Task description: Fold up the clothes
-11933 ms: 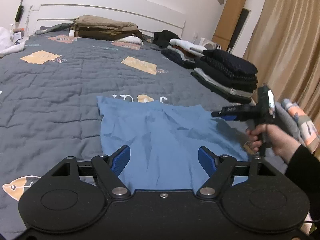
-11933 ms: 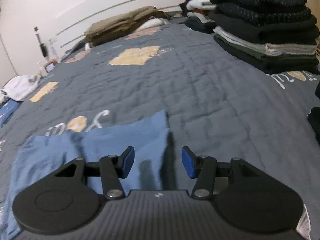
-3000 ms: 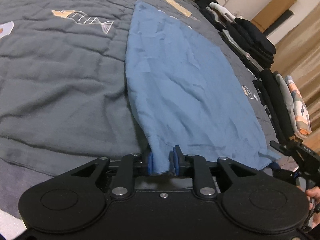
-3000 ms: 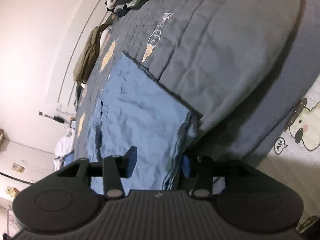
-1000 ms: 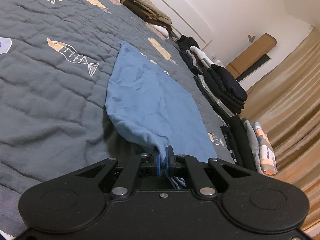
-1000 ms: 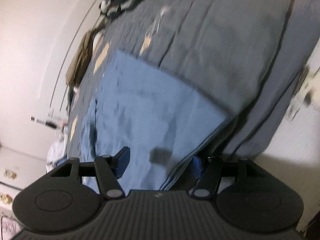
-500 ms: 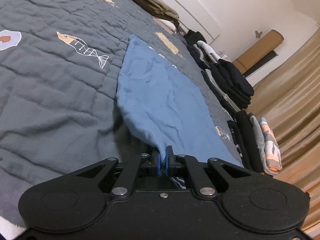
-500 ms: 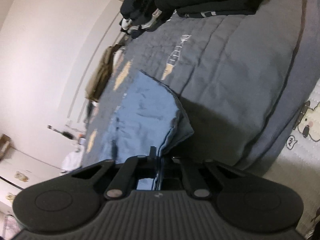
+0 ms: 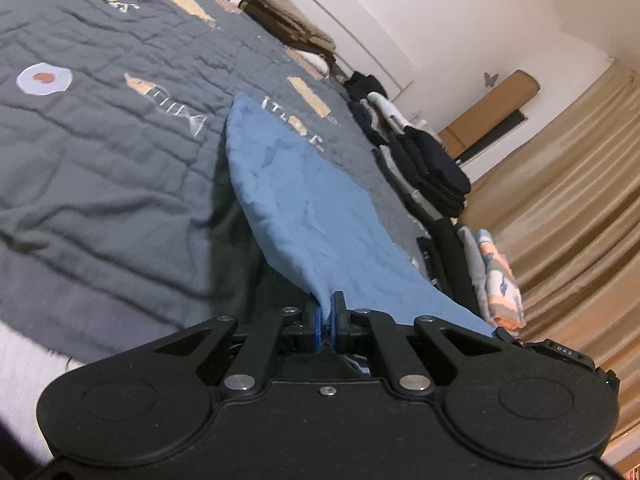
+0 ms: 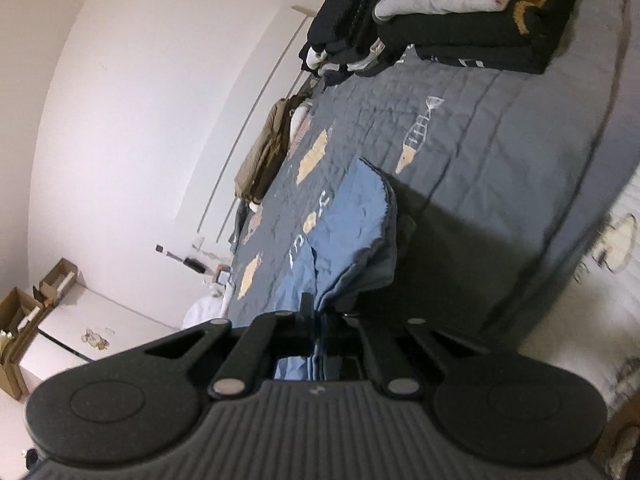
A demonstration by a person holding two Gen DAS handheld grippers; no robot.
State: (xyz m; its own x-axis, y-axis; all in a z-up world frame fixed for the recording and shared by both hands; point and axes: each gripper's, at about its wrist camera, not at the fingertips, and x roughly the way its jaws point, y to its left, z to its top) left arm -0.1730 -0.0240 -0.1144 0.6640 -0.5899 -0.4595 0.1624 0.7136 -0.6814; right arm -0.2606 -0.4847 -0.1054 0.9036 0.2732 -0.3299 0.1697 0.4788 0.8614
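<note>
A blue garment (image 9: 296, 196) lies on the grey quilted bed (image 9: 100, 152), its near end lifted off the quilt. My left gripper (image 9: 329, 312) is shut on the garment's near left corner. My right gripper (image 10: 320, 316) is shut on the near right corner, where several layers of blue cloth (image 10: 344, 240) bunch between the pads. The garment's far end rests flat on the quilt. The right gripper's body shows at the lower right of the left wrist view (image 9: 560, 354).
Stacks of folded dark clothes (image 9: 432, 168) line the bed's right side, with a grey and orange patterned piece (image 9: 498, 276) nearest. A brown folded pile (image 9: 280, 24) sits by the headboard. Tan curtains (image 9: 568, 200) hang at right. Cardboard boxes (image 10: 24, 308) stand by the wall.
Both grippers have lifted the garment's near edge higher and pulled it toward the foot of the bed. The right gripper, open a second ago, closed on the corner.
</note>
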